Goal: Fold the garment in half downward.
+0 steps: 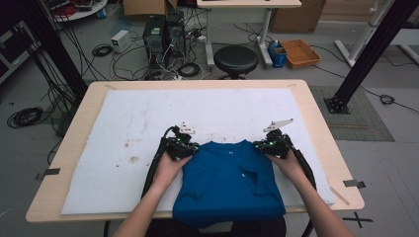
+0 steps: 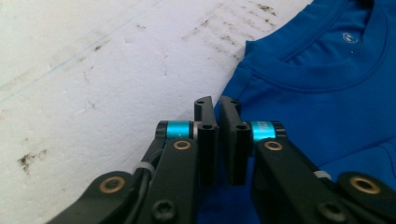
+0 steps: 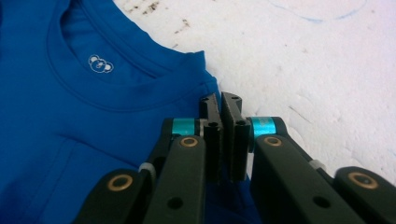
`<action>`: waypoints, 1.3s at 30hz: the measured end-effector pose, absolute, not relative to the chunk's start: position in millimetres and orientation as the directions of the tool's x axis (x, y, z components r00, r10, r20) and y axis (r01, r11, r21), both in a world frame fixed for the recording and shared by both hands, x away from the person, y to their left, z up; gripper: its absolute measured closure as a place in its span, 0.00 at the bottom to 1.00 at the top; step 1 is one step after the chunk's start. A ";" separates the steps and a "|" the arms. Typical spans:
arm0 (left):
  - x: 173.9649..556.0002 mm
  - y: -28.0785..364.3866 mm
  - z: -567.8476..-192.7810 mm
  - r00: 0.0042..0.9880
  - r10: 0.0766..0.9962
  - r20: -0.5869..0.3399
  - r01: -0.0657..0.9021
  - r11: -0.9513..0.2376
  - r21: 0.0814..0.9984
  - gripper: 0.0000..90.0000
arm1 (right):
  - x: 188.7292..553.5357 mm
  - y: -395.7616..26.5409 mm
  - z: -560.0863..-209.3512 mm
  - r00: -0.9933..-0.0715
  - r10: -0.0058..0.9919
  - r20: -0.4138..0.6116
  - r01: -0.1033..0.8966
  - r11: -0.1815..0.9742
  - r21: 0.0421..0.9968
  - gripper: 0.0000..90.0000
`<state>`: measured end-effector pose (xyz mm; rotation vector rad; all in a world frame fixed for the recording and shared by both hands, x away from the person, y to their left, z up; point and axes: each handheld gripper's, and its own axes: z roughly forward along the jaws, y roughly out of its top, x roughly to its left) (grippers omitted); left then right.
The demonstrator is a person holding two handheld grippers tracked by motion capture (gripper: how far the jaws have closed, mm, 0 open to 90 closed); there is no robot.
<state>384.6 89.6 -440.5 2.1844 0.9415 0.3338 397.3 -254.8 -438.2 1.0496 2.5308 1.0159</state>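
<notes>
Stained white mat (image 1: 123, 123) on wooden table (image 1: 316, 113), cable-strewn floor (image 1: 99, 54) beyond; both grippers' fingers (image 2: 205, 135) pinching blue T-shirt (image 1: 227, 177).

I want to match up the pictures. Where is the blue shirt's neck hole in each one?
High view: the collar sits at the top middle of the blue shirt, between the two hands.
Left gripper view: the collar is at the upper right.
Right gripper view: the collar is at the upper left.
Shared landmark: the little white logo inside the collar.
</notes>
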 end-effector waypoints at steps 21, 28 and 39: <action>437.6 105.4 -422.7 0.674 0.734 -0.087 0.521 -0.388 0.760 0.98 | 450.7 -250.7 -416.6 -0.683 0.727 0.074 0.541 0.435 0.720 0.99; 429.1 106.7 -403.8 0.712 0.699 -0.072 0.465 -0.392 0.794 0.98 | 446.2 -258.0 -407.0 -0.680 0.726 0.101 0.528 0.389 0.755 0.99; 359.9 113.3 -390.4 0.783 0.621 -0.015 0.353 -0.424 0.834 0.97 | 370.9 -262.6 -386.6 -0.756 0.654 0.017 0.388 0.427 0.817 0.99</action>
